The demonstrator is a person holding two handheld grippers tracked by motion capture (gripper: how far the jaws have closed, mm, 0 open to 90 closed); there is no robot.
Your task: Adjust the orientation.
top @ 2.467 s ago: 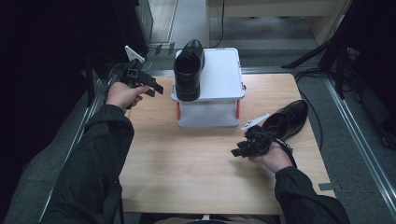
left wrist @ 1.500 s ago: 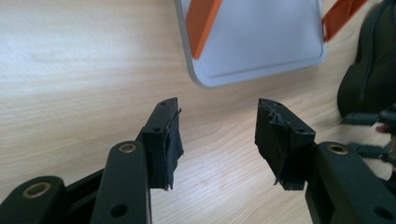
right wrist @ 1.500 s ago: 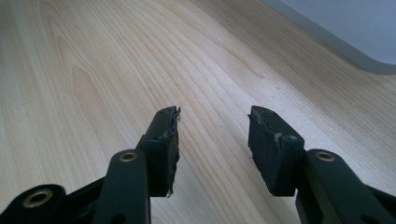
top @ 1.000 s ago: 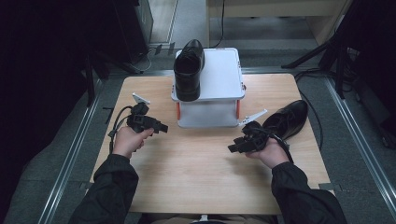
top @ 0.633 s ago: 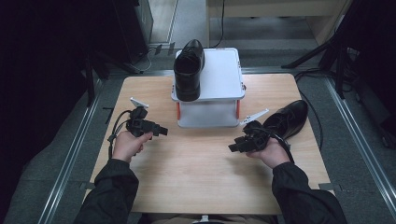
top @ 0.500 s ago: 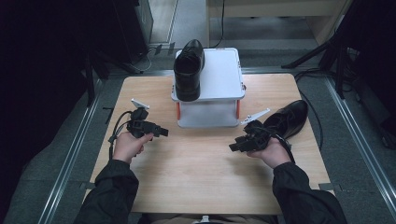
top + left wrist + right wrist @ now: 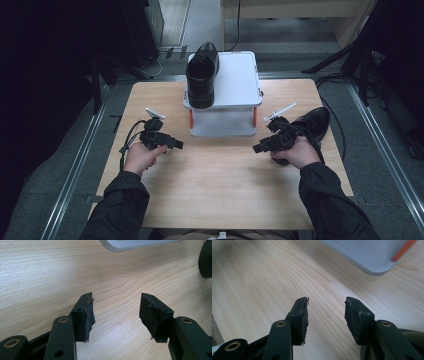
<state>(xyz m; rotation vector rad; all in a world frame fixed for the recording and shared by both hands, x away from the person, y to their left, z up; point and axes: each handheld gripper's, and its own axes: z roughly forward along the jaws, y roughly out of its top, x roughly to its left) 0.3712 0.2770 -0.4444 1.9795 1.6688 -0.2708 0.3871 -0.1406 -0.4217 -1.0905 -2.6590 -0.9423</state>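
Pale wooden tabletop [image 7: 220,190] sits in a dim room with dark floor and metal rails on both sides. At its right edge lies a black leather dress shoe [image 7: 315,122], on its sole, toe pointing far-right, with its heel end hidden under the person's right hand. It is the thing nearest a gripper. I judge it moderately light, with a stiff sole and heel counter but a softer, glossy upper that could slip or crease under hard pads. The firm collar at the heel, or the sole edge pinched from the side, looks like the safest hold; the polished toe cap looks the worst.

Just near-left of it, the right gripper [image 7: 261,147] points left over bare wood, jaws spread wide with nothing between them, as its own view confirms [image 7: 325,315]. Well apart at the left side of the table, the left gripper [image 7: 175,145] points right, also wide open and empty [image 7: 116,315].

Between them, at the far middle, stands a white box-shaped plastic stand with orange latches [image 7: 235,85]; a second matching black shoe [image 7: 201,75] rests on its left part, toe towards the near side.
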